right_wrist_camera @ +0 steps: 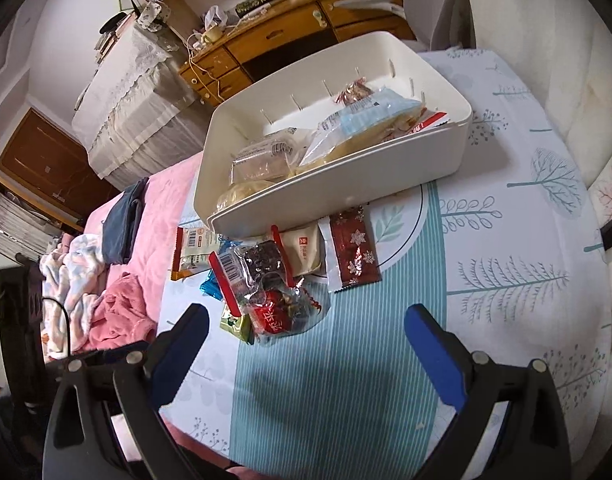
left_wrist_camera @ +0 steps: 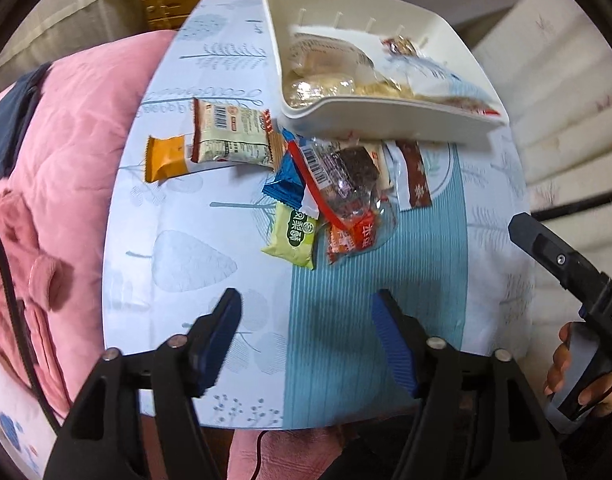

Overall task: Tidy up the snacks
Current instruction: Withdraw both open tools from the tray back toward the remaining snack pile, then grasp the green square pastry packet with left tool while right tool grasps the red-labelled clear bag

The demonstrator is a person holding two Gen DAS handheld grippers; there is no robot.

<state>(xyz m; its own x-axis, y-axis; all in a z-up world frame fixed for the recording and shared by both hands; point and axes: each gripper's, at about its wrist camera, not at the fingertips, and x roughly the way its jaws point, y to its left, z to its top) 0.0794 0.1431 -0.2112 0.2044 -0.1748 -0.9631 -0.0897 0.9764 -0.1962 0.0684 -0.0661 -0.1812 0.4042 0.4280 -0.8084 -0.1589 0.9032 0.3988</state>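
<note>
White plastic forms the bin (right_wrist_camera: 337,188) at the far side of the small table (left_wrist_camera: 178,216), and it already holds several wrapped snacks: clear packets of pale round cakes (right_wrist_camera: 262,160) at one end, a blue-and-clear bag (right_wrist_camera: 369,116) and a small red-wrapped sweet (right_wrist_camera: 353,92) toward the other. Just in front of the bin a loose pile of snacks lies on the tree-printed cloth: a clear packet with a red strip and barcode (left_wrist_camera: 337,176), a blue wrapper (left_wrist_camera: 286,184) under it, a green packet (left_wrist_camera: 294,240), a dark red snowflake sachet (right_wrist_camera: 353,256), and off to one side a cream packet (left_wrist_camera: 234,136) overlapping an orange one (left_wrist_camera: 164,160). Several wrappers overlap, so their full shapes are hidden, and the print is too small to read. The left gripper (left_wrist_camera: 306,320) hangs over bare cloth near the pile, jaws apart and empty. The right gripper (right_wrist_camera: 306,332) is likewise spread wide with nothing between its pads.
</note>
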